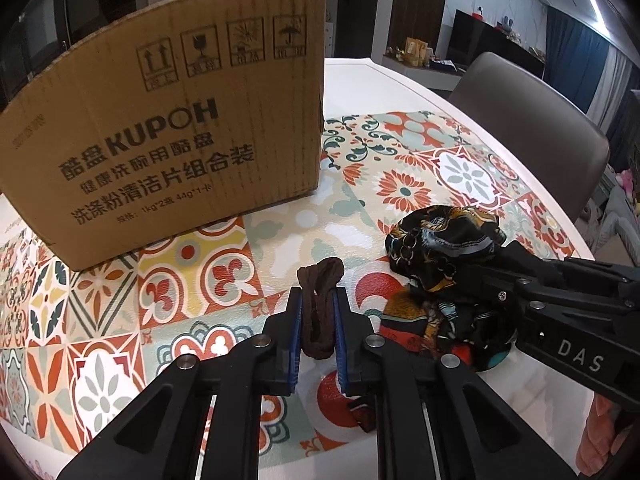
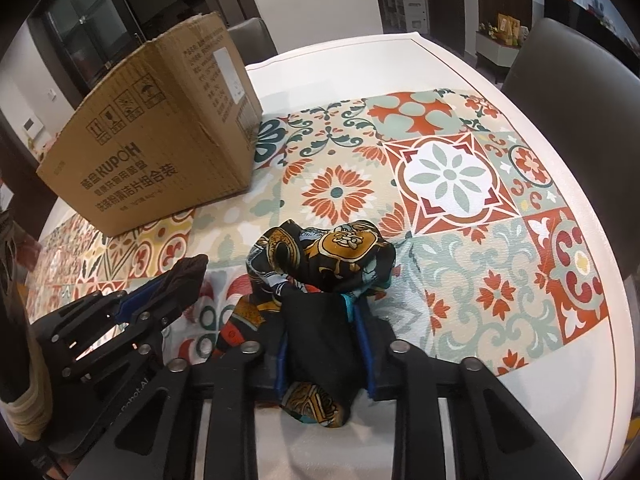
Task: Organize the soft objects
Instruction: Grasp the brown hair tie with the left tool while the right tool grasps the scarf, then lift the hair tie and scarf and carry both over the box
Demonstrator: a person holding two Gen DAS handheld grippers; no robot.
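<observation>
A brown bundle of soft fabric [image 1: 319,312] lies on the patterned mat, and my left gripper [image 1: 317,300] is shut on it, its blue pads pressed against both sides. To its right sits a crumpled black scarf with gold and blue print [image 1: 440,240]. In the right wrist view my right gripper [image 2: 322,308] is shut on that printed scarf [image 2: 332,256], which bulges out ahead of the fingers and hangs below them. The left gripper [image 2: 160,292] with the brown bundle [image 2: 190,270] shows at the lower left there. The right gripper's black body [image 1: 560,300] reaches in from the right.
A brown cardboard box [image 1: 168,136] printed KUPOH stands upright at the back left of the mat [image 2: 460,184], its top not visible. The white table's rim [image 2: 616,312] curves at the right. Grey chair backs [image 1: 532,120] stand behind the table.
</observation>
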